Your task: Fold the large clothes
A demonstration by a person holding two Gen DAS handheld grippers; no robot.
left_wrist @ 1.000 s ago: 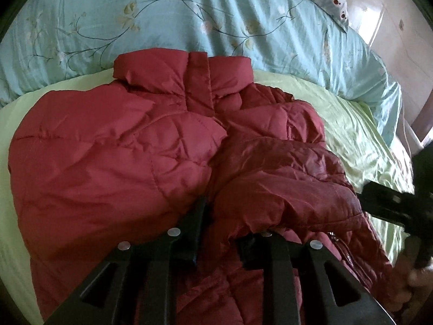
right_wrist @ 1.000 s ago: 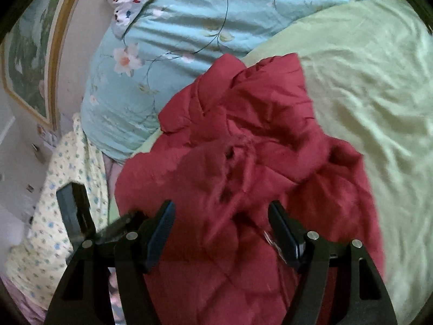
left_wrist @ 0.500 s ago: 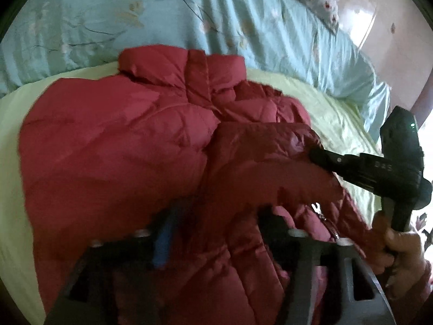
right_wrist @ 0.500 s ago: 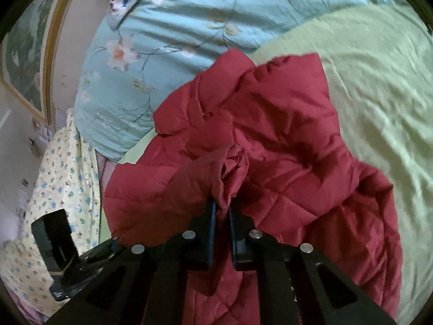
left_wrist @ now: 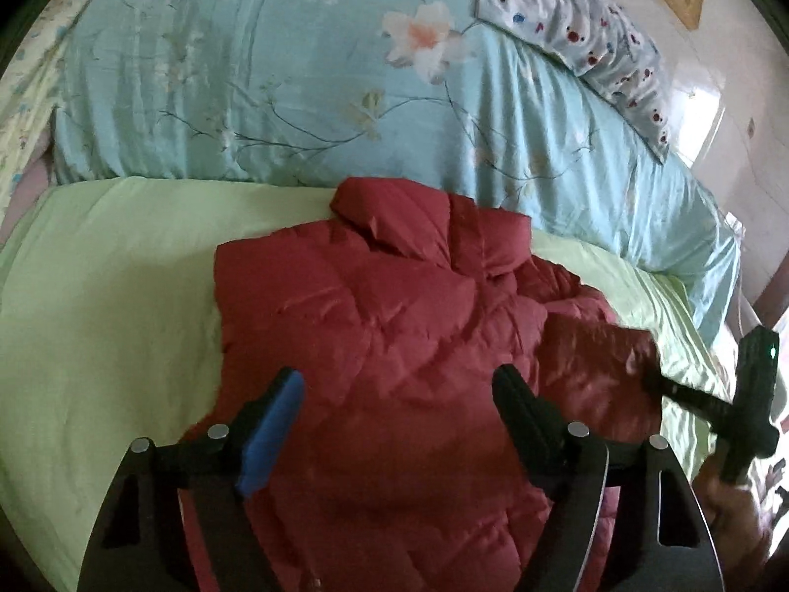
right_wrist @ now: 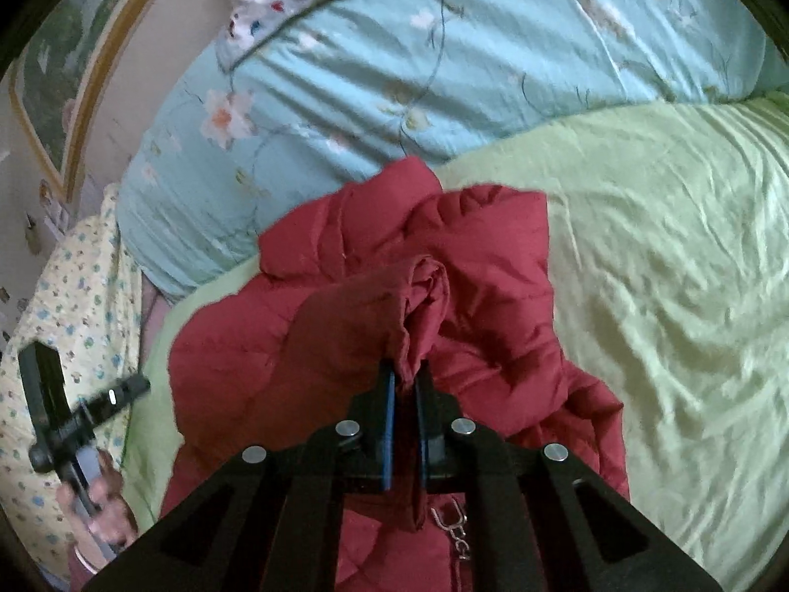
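A dark red quilted jacket [left_wrist: 394, 320] lies on the light green sheet [left_wrist: 98, 296], collar toward the blue quilt. My left gripper [left_wrist: 398, 375] hovers above the jacket's body. Its jaws are opening and nothing sits between them. My right gripper [right_wrist: 404, 375] is shut on the cuff end of a red sleeve [right_wrist: 355, 325], holding it bunched and raised over the jacket [right_wrist: 493, 256]. The left wrist view shows that sleeve [left_wrist: 591, 360] drawn toward the right gripper [left_wrist: 661, 385] at the right edge. The left gripper [right_wrist: 133, 387] appears at the right wrist view's lower left, held by a hand.
A blue floral quilt [left_wrist: 296, 98] is bunched along the far side of the bed, with a spotted pillow [left_wrist: 591, 34] behind it. A yellow patterned cloth [right_wrist: 74, 296] hangs at the bed's edge. Bare green sheet [right_wrist: 665, 296] spreads beside the jacket. A metal zipper pull [right_wrist: 451, 523] dangles below my right jaws.
My left gripper let go of the jacket, opened wide and drew back upward. My right gripper closed on the sleeve cuff and holds it slightly lifted.
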